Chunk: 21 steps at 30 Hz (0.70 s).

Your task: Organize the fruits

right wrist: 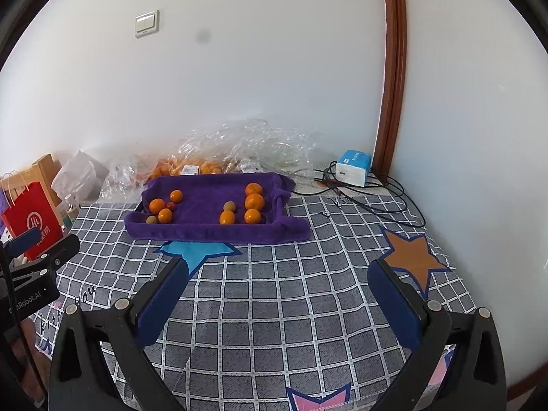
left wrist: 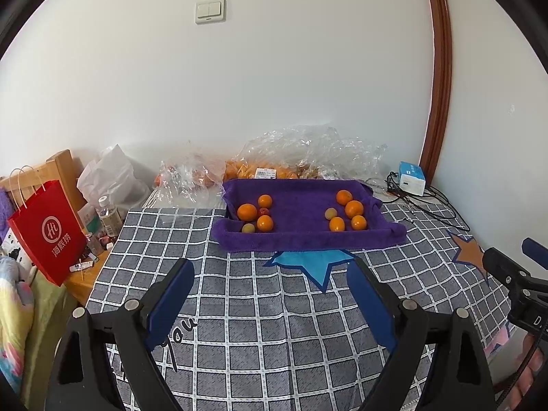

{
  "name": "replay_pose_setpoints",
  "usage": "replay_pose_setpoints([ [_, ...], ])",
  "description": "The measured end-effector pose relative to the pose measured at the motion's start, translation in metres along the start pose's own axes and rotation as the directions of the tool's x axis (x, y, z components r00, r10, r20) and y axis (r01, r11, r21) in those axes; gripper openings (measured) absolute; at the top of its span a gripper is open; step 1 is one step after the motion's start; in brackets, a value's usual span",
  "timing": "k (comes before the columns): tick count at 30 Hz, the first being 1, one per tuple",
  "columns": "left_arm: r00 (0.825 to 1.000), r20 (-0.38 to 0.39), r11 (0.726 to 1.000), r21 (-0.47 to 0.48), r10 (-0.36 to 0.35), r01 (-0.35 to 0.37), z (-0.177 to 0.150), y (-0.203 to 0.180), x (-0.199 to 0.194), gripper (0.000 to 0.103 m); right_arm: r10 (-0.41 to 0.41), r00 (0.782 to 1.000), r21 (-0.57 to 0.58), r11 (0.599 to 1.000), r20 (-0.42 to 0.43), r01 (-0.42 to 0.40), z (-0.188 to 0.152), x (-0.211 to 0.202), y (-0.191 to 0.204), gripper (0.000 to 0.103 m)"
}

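Observation:
A purple towel tray (left wrist: pixel 301 236) (right wrist: pixel 212 231) lies at the far side of the checked cloth. Its left end holds three oranges (left wrist: pixel 247 212) (right wrist: pixel 157 206), a small red fruit (left wrist: pixel 263 211) (right wrist: pixel 171 206) and a greenish fruit (left wrist: pixel 248 228) (right wrist: pixel 151 220). Its right end holds several oranges (left wrist: pixel 354 209) (right wrist: pixel 254 202) and one greenish fruit (left wrist: pixel 331 213) (right wrist: pixel 228 206). My left gripper (left wrist: pixel 270 267) is open and empty, well short of the tray. My right gripper (right wrist: pixel 279 267) is open and empty, also short of it. Each gripper shows at the edge of the other's view.
Clear plastic bags of oranges (left wrist: pixel 274 167) (right wrist: pixel 205 161) lie behind the tray by the wall. A blue and white box (left wrist: pixel 412 178) (right wrist: pixel 352 167) with black cables sits at the back right. A red paper bag (left wrist: pixel 48 229) and bottles stand on a wooden stand at the left.

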<state>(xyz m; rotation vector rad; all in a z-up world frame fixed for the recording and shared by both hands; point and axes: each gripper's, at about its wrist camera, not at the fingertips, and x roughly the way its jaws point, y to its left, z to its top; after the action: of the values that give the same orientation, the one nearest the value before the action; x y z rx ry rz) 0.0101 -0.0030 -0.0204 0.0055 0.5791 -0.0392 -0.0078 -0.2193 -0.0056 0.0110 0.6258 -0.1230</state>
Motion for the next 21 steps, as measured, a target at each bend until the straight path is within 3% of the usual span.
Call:
replay_pose_setpoints([
  [21, 1.0, -0.004, 1.0, 0.01, -0.001, 0.001, -0.0008, -0.0034, -0.0016, 0.091, -0.005, 1.0, -0.006, 1.0, 0.002, 0.005, -0.003, -0.0018, 0.0029, 0.103],
])
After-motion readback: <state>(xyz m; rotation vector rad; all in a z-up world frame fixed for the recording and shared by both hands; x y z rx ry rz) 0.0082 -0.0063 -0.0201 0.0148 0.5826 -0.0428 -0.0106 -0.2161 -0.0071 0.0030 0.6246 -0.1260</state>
